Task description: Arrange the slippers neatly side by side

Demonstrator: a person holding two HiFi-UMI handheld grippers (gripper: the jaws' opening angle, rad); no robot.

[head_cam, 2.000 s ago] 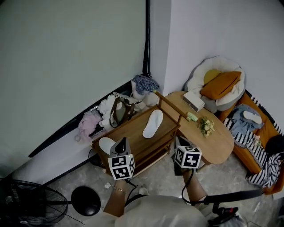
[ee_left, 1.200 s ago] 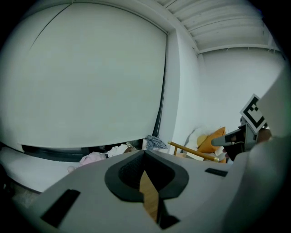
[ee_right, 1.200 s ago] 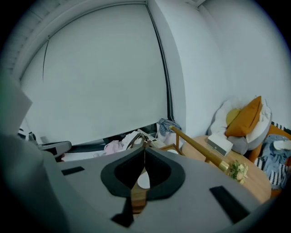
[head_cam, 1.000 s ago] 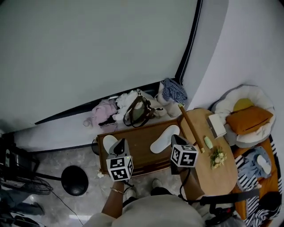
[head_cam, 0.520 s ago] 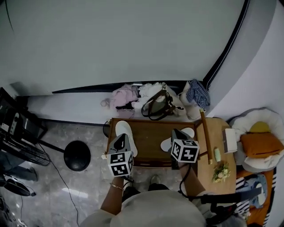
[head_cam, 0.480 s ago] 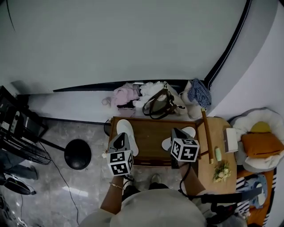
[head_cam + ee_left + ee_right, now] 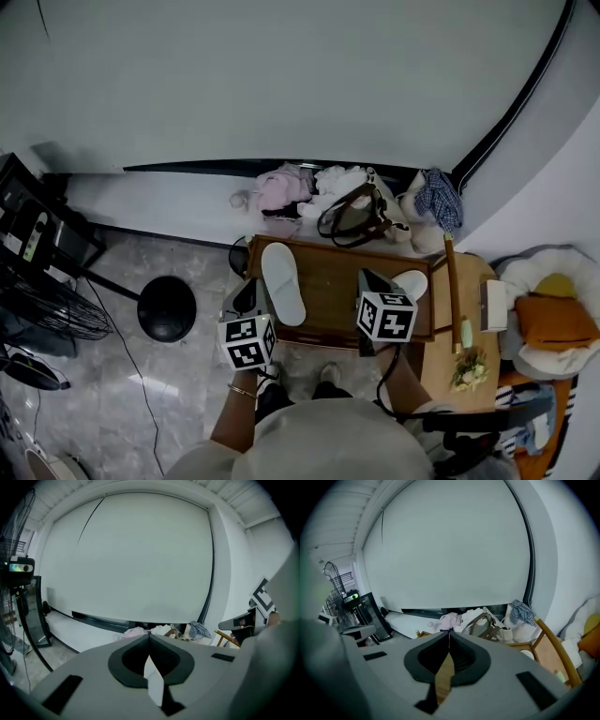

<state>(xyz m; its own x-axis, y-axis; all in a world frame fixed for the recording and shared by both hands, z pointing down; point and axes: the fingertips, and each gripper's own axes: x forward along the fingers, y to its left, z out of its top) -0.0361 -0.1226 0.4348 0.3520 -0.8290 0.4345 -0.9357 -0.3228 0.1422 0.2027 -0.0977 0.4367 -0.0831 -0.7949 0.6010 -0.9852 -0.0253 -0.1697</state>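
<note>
Two white slippers lie well apart on a low wooden table.
The wooden table (image 7: pixel 330 283) bears the left slipper (image 7: pixel 281 283), angled, and the right slipper (image 7: pixel 411 281) at its far end. The left gripper (image 7: pixel 149 634) and right gripper (image 7: pixel 449 633) hover nearby, jaws together, empty.

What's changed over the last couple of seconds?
The person turned to face the wooden rack squarely, and the left gripper and right gripper swung round with them. Nothing grabbed or let go. The left slipper and right slipper stayed apart on the rack; jaws are shut.
</note>
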